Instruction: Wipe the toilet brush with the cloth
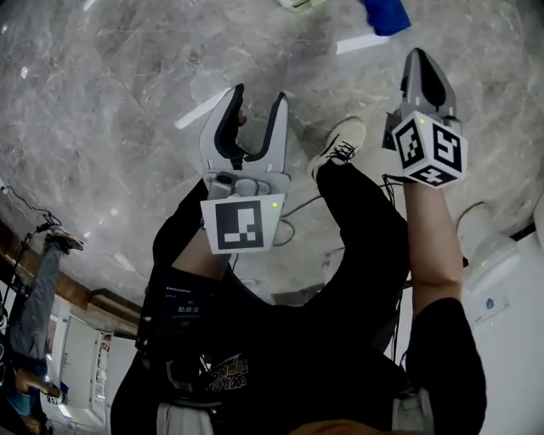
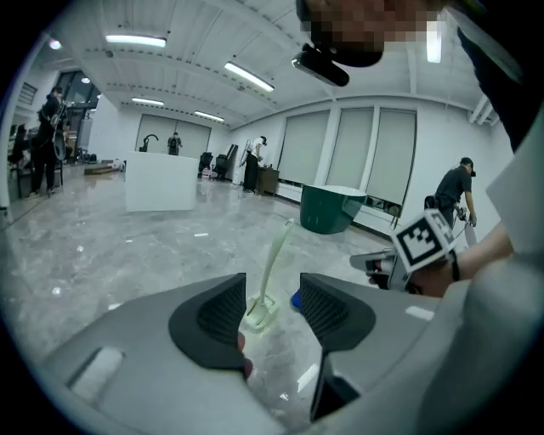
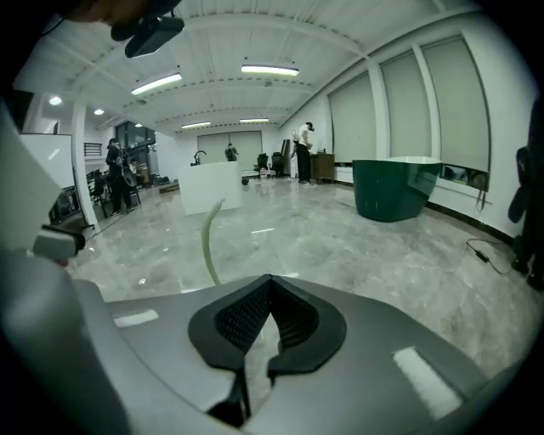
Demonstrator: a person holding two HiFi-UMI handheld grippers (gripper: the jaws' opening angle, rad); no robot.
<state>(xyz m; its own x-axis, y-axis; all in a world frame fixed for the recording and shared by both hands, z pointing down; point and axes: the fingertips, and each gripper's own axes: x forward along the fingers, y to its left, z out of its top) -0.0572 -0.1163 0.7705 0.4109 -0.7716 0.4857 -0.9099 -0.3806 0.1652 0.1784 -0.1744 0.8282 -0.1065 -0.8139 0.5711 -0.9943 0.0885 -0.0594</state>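
Observation:
The pale green toilet brush (image 2: 265,297) stands upright in its holder on the marble floor, seen far off between the jaws of my left gripper (image 2: 272,293). Those jaws are open and hold nothing. A corner of the blue cloth (image 2: 295,299) shows just right of the holder. In the head view the cloth (image 1: 387,15) lies at the top edge, with the brush holder (image 1: 297,3) cut off beside it. My left gripper (image 1: 258,95) hangs open above the floor, and my right gripper (image 1: 421,64) is raised and shut on nothing. In the right gripper view, the brush handle (image 3: 208,242) rises beyond the shut right gripper (image 3: 270,285).
A dark green tub (image 3: 395,189) stands at the right by the windows. A white counter (image 2: 160,180) is far back, with people around it. The person's shoe (image 1: 340,146) and a cable (image 1: 293,225) are on the floor below the grippers.

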